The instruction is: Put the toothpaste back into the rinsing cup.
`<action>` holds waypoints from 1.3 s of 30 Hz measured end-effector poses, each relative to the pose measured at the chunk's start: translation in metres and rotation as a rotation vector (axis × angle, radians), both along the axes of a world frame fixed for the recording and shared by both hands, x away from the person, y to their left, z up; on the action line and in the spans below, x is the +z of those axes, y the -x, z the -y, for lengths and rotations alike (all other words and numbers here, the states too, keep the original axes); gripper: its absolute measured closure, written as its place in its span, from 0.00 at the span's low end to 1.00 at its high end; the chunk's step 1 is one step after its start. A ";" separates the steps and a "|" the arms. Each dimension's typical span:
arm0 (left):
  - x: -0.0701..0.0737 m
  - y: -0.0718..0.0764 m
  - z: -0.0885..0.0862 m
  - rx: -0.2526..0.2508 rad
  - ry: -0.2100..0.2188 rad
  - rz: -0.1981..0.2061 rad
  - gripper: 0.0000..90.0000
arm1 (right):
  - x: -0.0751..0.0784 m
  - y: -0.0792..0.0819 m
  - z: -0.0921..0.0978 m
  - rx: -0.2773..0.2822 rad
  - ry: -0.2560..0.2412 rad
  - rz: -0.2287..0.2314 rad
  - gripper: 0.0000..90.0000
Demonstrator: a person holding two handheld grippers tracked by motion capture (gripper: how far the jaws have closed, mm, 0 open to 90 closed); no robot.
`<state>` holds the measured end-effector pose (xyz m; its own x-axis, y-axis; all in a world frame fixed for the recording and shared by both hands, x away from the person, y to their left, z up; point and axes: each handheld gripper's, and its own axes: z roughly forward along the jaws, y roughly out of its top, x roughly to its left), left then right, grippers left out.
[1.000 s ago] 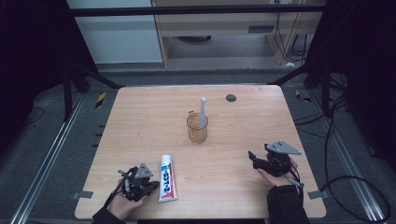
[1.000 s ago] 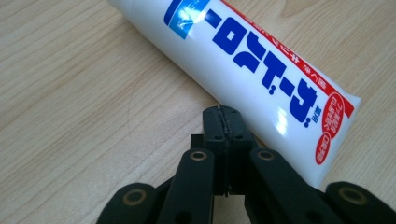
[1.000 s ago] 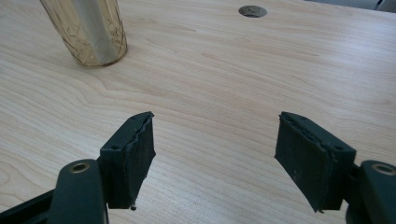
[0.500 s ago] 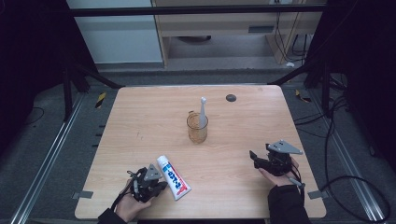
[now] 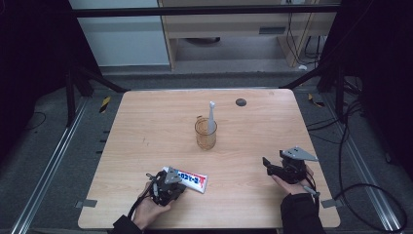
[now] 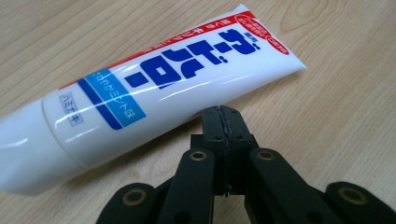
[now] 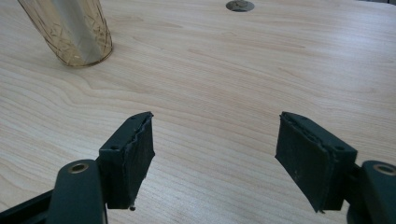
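Observation:
A white toothpaste tube with blue and red print lies crosswise near the table's front edge, cap end to the left. My left gripper sits just in front of it. In the left gripper view this gripper is shut with nothing between the jaws, and its tips rest against the side of the tube. A faceted amber glass stands mid-table with a white toothbrush upright in it. My right gripper rests at the front right, open and empty, with the glass ahead on its left.
A small dark round disc is set into the wooden table near the far edge, also seen as the disc in the right gripper view. Black frame posts and cables surround the table.
My left gripper has moved right, and the tube has swung from lying front-to-back to lying crosswise, its flat end now to the right. The right gripper has stayed put.

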<state>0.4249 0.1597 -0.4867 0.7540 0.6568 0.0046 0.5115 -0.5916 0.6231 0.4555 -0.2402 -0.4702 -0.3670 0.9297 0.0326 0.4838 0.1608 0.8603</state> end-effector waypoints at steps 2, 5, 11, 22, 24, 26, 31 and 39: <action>0.001 -0.002 0.003 -0.003 -0.005 0.001 0.99 | 0.000 0.000 0.000 -0.002 0.003 -0.001 0.30; 0.001 -0.004 0.008 0.001 0.002 0.008 0.99 | 0.000 0.000 0.000 -0.005 0.006 -0.001 0.30; 0.000 -0.010 0.017 0.010 -0.001 0.017 0.99 | 0.001 -0.001 -0.002 -0.005 0.013 0.004 0.30; 0.015 -0.012 0.014 0.017 0.043 0.052 0.99 | 0.000 -0.001 -0.002 -0.006 0.021 0.005 0.30; 0.022 -0.010 0.011 0.019 0.068 0.065 0.99 | 0.000 -0.001 -0.002 -0.006 0.021 0.002 0.30; 0.030 -0.010 0.008 0.025 0.080 0.084 0.99 | -0.001 -0.001 -0.002 -0.006 0.022 0.000 0.30; 0.043 -0.018 -0.009 0.074 0.092 0.115 0.99 | -0.001 -0.001 -0.002 -0.008 0.022 0.000 0.30; 0.042 -0.041 -0.048 0.190 0.066 0.109 0.99 | -0.002 -0.001 -0.003 -0.007 0.024 -0.003 0.30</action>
